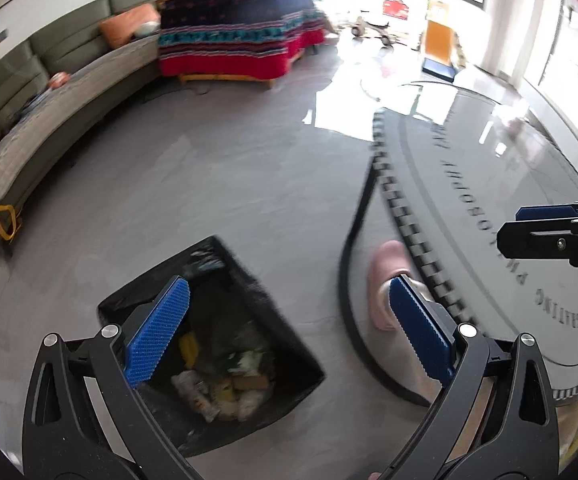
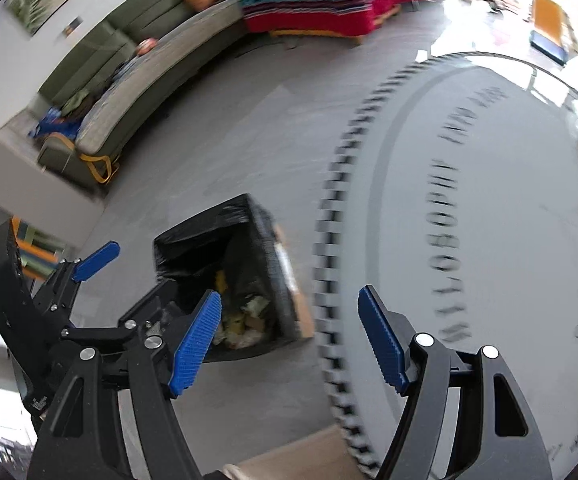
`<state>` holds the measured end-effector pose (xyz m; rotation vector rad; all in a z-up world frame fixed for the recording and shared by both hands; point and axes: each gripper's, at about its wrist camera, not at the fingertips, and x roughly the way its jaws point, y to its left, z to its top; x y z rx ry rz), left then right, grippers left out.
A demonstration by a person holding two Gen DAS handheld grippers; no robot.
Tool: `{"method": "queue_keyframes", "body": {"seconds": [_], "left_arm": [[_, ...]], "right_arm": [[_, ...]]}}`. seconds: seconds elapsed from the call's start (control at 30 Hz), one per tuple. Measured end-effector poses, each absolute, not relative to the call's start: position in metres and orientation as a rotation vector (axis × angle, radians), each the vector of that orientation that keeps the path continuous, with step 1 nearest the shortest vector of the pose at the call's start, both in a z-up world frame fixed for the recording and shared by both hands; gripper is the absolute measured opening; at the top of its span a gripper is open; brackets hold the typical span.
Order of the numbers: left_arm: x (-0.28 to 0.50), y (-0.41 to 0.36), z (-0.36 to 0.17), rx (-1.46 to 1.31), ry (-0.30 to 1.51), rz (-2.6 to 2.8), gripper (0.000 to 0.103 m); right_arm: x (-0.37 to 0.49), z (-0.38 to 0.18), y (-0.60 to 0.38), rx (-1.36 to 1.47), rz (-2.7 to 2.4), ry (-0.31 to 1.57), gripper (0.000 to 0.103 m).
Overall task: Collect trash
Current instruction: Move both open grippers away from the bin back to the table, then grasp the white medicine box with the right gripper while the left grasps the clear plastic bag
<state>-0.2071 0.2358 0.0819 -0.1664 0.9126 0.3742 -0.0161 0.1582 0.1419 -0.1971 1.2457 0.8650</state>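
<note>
A square bin lined with a black bag (image 1: 281, 344) stands on the grey floor and holds crumpled wrappers and yellow scraps (image 1: 225, 384). It also shows in the right wrist view (image 2: 265, 240). My left gripper (image 1: 289, 340) hangs above the bin, open and empty. My right gripper (image 2: 289, 344) is open and empty over the edge of the round white table (image 2: 489, 200), to the right of the bin. The right gripper's tips show in the left wrist view (image 1: 537, 228). The left gripper shows at the left of the right wrist view (image 2: 97, 256).
The round glossy table (image 1: 489, 168) with a checkered rim and lettering fills the right side. A pink slipper (image 1: 385, 280) shows under its edge. A green sofa (image 1: 49, 92) runs along the left wall. A bench under a red patterned cloth (image 1: 241, 36) stands at the back.
</note>
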Motion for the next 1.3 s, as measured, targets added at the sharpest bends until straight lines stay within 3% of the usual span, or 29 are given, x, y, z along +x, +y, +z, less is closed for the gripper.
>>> {"method": "queue_keyframes", "body": {"seconds": [0.67, 0.93, 1.3], "left_arm": [[-0.074, 0.069, 0.098, -0.019, 0.958, -0.014, 0.097], [-0.021, 0.007, 0.092, 0.020, 1.013, -0.126, 0.097], [0.022, -0.018, 0.072, 0.005, 1.099, -0.154, 0.097]], "right_arm": [[0.079, 0.136, -0.069, -0.244, 0.496, 1.232, 0.072], [0.104, 0.121, -0.120, -0.318, 0.429, 1.267, 0.072], [0.152, 0.079, -0.156, -0.592, 0.516, 1.368, 0.072]]}}
